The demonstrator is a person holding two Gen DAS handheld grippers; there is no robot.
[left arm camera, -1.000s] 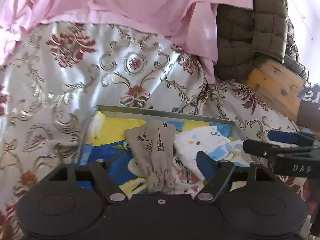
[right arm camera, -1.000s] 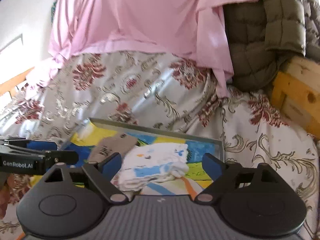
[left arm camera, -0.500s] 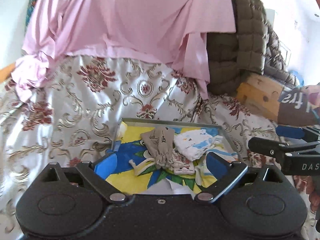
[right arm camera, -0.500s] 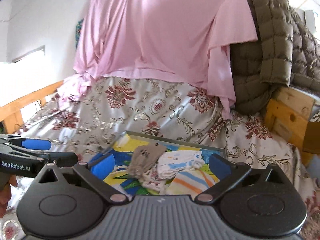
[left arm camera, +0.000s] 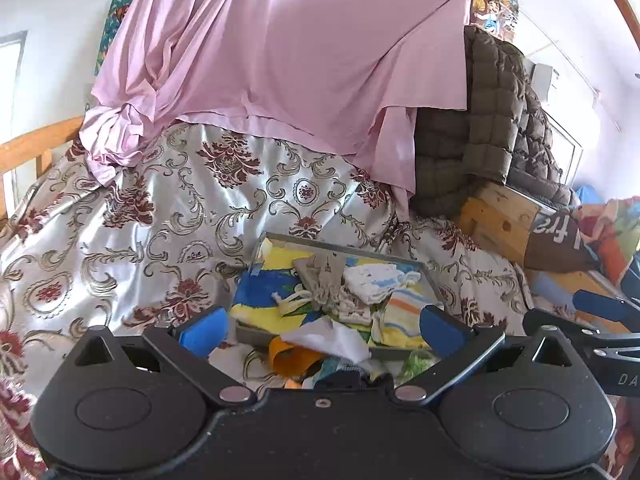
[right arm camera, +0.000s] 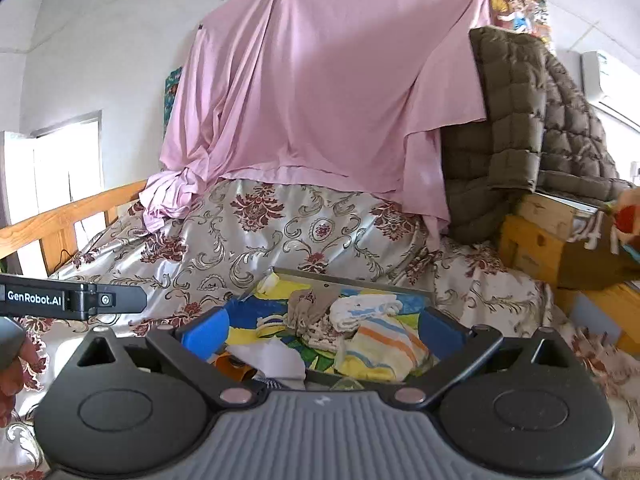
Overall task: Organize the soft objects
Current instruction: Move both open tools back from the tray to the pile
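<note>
Grippers both spread wide, empty: left gripper [left arm camera: 320,330], right gripper [right arm camera: 320,330], jaws just opened. Folded soft cloths [right arm camera: 360,320] lie in shallow grey metal tray [left arm camera: 340,245] on floral satin bedspread [left arm camera: 160,216]. Loose white cloth [left arm camera: 332,338] sits near tray's front edge: judge next pick, pinch one layer only.

We see a grey tray [left arm camera: 276,334] lying flat on the patterned bedspread, holding a beige drawstring pouch [left arm camera: 326,276], a white cloth with blue marks [left arm camera: 374,280] beside it, and a striped yellow-orange cloth [right arm camera: 380,346] at the near right. More soft pieces, one white [left arm camera: 328,340] and one orange [left arm camera: 290,358], lie just before the tray's near edge.
</note>
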